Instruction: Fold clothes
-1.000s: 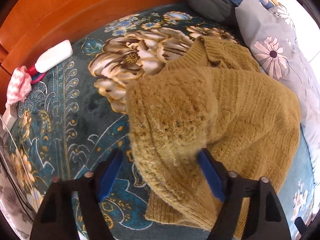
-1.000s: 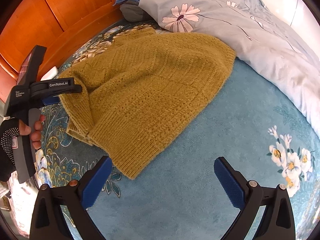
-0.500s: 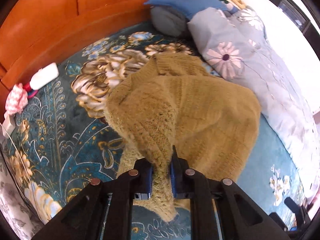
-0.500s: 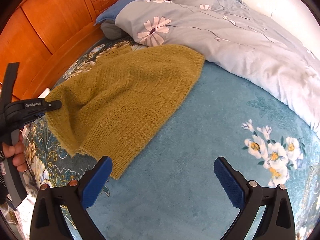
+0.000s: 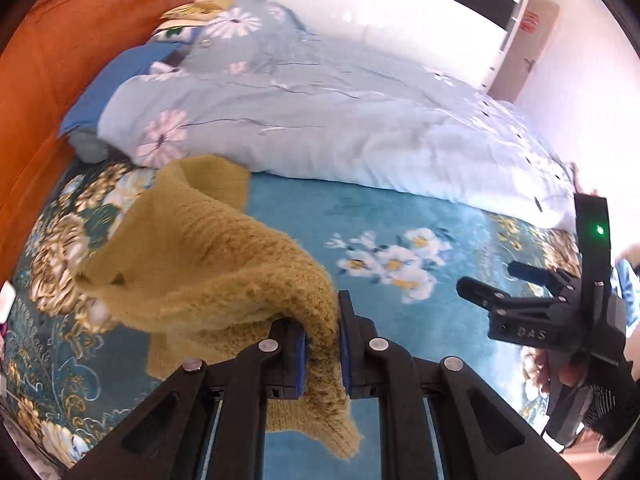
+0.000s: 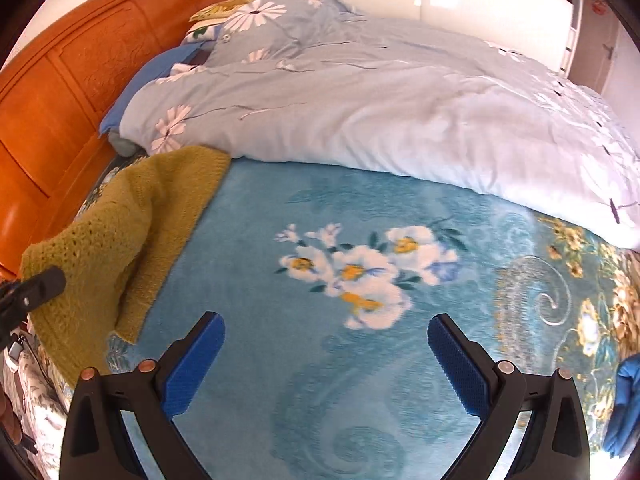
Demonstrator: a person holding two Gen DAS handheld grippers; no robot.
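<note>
A mustard yellow knit sweater (image 5: 200,264) lies on the teal floral blanket near the headboard. My left gripper (image 5: 322,344) is shut on a fold of the sweater and lifts it off the blanket, so the knit drapes back from the jaws. The sweater also shows at the left of the right wrist view (image 6: 132,220), with the left gripper's tip (image 6: 32,292) on it. My right gripper (image 6: 324,356) is open and empty above bare blanket, to the right of the sweater. It shows in the left wrist view (image 5: 504,288) too.
A pale blue flowered duvet (image 6: 400,100) is heaped along the far side of the bed. An orange wooden headboard (image 6: 60,100) stands at the left with a blue pillow (image 5: 120,76) against it. The teal blanket (image 6: 360,208) spreads between duvet and grippers. Something blue (image 6: 624,400) lies at the far right.
My left gripper has lifted the sweater's fold and carried it right, turning toward the duvet. My right gripper has moved right, away from the sweater, and stays open.
</note>
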